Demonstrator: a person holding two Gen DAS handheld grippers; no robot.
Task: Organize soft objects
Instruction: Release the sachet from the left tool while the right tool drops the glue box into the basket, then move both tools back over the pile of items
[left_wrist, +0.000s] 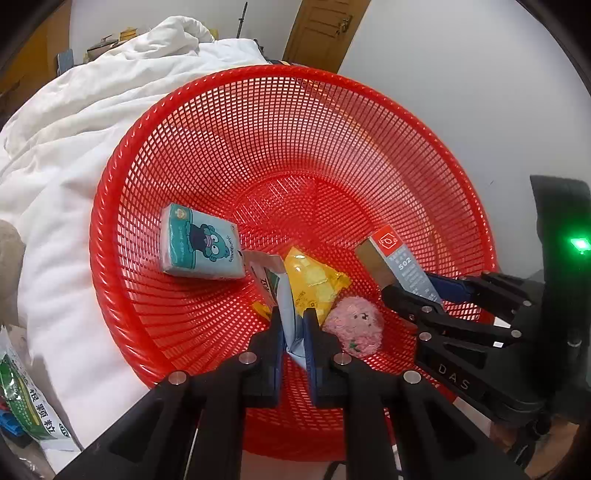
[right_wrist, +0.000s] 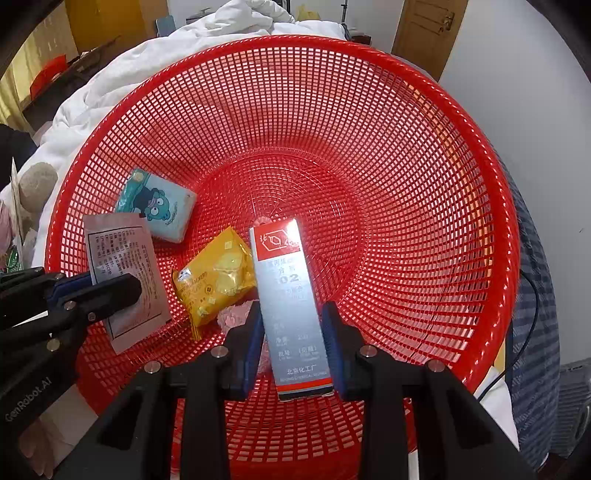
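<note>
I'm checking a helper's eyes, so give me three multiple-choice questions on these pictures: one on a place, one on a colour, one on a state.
1. Where does the blue tissue pack lie?
A on the blanket
B in the basket
C on the floor
2. What colour is the snack packet?
A green
B purple
C yellow
3. What is the right claw doing?
A gripping the grey box
B hanging open and empty
C gripping the paper sachet

Answers: B, it rests on the red mesh; C, its wrapper is plainly yellow; A, both pads press the box's sides.

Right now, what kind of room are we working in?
Probably a bedroom: a rumpled white duvet lies under the red mesh basket, with a wooden door and plain white wall behind.
</note>
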